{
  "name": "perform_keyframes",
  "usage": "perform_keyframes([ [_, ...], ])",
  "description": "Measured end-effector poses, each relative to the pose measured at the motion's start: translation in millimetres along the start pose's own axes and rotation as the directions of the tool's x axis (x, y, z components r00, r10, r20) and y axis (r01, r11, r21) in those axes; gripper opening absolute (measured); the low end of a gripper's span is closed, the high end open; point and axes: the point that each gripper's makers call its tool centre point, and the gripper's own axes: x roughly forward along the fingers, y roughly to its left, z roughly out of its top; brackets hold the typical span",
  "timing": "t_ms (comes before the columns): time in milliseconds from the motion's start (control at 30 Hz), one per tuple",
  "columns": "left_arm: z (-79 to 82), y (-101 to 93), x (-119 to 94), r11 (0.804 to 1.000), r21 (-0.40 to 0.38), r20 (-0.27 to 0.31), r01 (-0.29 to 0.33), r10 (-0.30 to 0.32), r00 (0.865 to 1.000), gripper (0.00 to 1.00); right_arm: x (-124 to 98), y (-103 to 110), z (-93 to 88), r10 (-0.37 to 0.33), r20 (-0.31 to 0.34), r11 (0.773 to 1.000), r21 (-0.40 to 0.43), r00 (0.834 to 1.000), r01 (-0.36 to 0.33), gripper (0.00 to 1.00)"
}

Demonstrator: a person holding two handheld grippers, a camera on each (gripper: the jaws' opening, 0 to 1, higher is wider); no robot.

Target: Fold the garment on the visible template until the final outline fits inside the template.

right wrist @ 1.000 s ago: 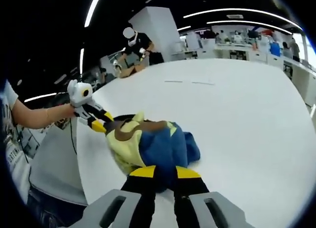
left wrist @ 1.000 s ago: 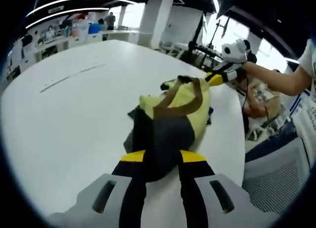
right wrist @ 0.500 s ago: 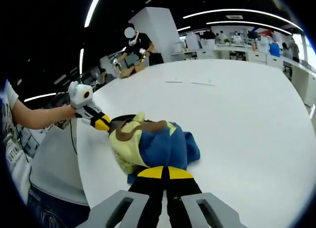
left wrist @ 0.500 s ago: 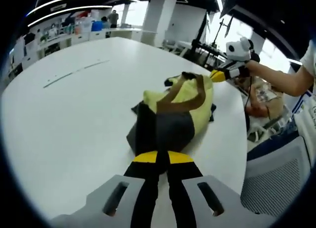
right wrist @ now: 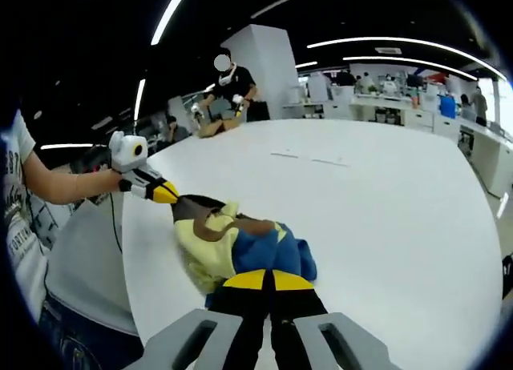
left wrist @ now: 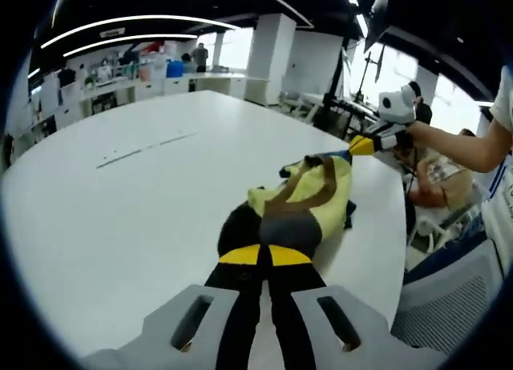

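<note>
Garment [left wrist: 303, 208] lies bunched near the table [left wrist: 120, 202] edge on the person's side, stretched loosely between the two grippers. Yellow body, brown strap-like trim, dark panel at one end, blue fabric at the other [right wrist: 264, 254].

Left gripper [left wrist: 264, 255]: jaws pressed together on the dark end of the cloth, tips pinching fabric. Right gripper [right wrist: 268, 280]: jaws likewise clamped, on the blue end. In the left gripper view the right gripper [left wrist: 362, 144] appears at the far end of the garment; in the right gripper view the left gripper [right wrist: 164, 194] does the same.

Two thin marks [right wrist: 309, 158] show farther out on the table, well apart from the garment. These may be part of the template; too faint to be sure.

Step in hand, as I judge it: carry the held garment over and lay it flat.

To do it well:
- Keep both pinches firm; lift evenly so the cloth hangs taut, not twisted.
- Draw the ends apart before lowering, to shed the bunching.
- Set it down away from the edge, toward the marks.
- Let go only once the fabric lies flat.
</note>
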Motion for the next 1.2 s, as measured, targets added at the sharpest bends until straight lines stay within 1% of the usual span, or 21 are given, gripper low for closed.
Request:
perform_keyframes([
  [133, 17.3, 0.2, -5.3, 1.000, -0.002, 0.053, -0.013, 0.013, 0.999, 0.00, -3.3, -1.7, 11.6, -0.026, 0.014, 0.998, -0.060, 1.000, 0.027, 0.00],
  [233, 27.4, 1.0, -7.2, 1.000, -0.003, 0.082, -0.027, 0.027, 0.996, 0.00, -5.7, -4.7, 20.0, -0.047, 0.026, 0.996, -0.077, 0.999, 0.049, 0.00],
  [367, 45.9, 3.7, -11.9, 0.999, 0.002, 0.135, -0.048, 0.048, 0.990, 0.00, -9.6, -10.4, 33.6, -0.078, 0.047, 0.990, -0.112, 0.996, 0.083, 0.00],
  [467, 58.5, 6.8, -15.0, 0.998, 0.002, 0.171, -0.064, 0.063, 0.983, 0.00, -12.7, -15.9, 44.9, -0.099, 0.071, 0.987, -0.123, 0.992, 0.108, 0.00],
  [567, 73.5, 13.9, -16.2, 0.995, 0.005, 0.214, -0.104, 0.100, 0.972, 0.00, -11.2, -22.0, 55.1, -0.114, 0.083, 0.981, -0.147, 0.990, 0.125, 0.00],
  [667, 83.7, 17.8, -15.4, 0.993, 0.000, 0.236, -0.119, 0.116, 0.965, 0.00, -7.5, -27.4, 63.5, -0.136, 0.091, 0.977, -0.154, 0.987, 0.149, 0.00],
  [767, 98.0, 28.0, -15.5, 0.985, 0.018, 0.257, -0.172, 0.162, 0.953, 0.00, -3.2, -33.8, 73.4, -0.166, 0.102, 0.971, -0.155, 0.981, 0.180, 0.00],
  [800, 102.4, 31.3, -15.7, 0.982, 0.020, 0.268, -0.186, 0.174, 0.948, 0.00, -1.0, -37.8, 77.5, -0.188, 0.103, 0.966, -0.162, 0.977, 0.203, 0.00],
  [833, 109.7, 38.8, -16.1, 0.979, 0.004, 0.289, -0.204, 0.194, 0.937, 0.00, -0.2, -39.2, 78.7, -0.195, 0.103, 0.963, -0.167, 0.975, 0.211, 0.00],
  [900, 120.0, 48.3, -15.2, 0.974, -0.017, 0.315, -0.225, 0.219, 0.924, 0.00, 5.2, -45.8, 85.1, -0.230, 0.109, 0.953, -0.175, 0.967, 0.246, 0.00],
  [967, 124.7, 54.7, -11.5, 0.971, -0.022, 0.317, -0.238, 0.233, 0.919, 0.00, 13.6, -51.4, 89.8, -0.251, 0.115, 0.948, -0.172, 0.961, 0.268, 0.00],
  [1000, 127.8, 59.2, -8.4, 0.969, -0.030, 0.319, -0.247, 0.243, 0.916, 0.00, 17.7, -56.1, 93.0, -0.270, 0.121, 0.943, -0.166, 0.955, 0.288, 0.00],
  [1033, 130.4, 62.3, -5.7, 0.966, -0.026, 0.323, -0.258, 0.252, 0.912, 0.00, 19.2, -57.4, 94.2, -0.275, 0.123, 0.942, -0.165, 0.954, 0.293, 0.00],
  [1100, 135.8, 67.0, -1.1, 0.960, -0.004, 0.334, -0.280, 0.265, 0.905, 0.00, 27.1, -67.2, 102.0, -0.311, 0.138, 0.933, -0.144, 0.940, 0.330, 0.00],
  [1133, 138.3, 69.1, 2.4, 0.958, -0.003, 0.337, -0.285, 0.270, 0.902, 0.00, 30.8, -76.7, 108.7, -0.329, 0.163, 0.928, -0.125, 0.930, 0.350, 0.00],
  [1200, 140.6, 76.2, 7.9, 0.950, -0.001, 0.330, -0.313, 0.295, 0.897, 0.00, 36.9, -86.5, 113.9, -0.353, 0.176, 0.922, -0.104, 0.919, 0.374, 0.00],
])
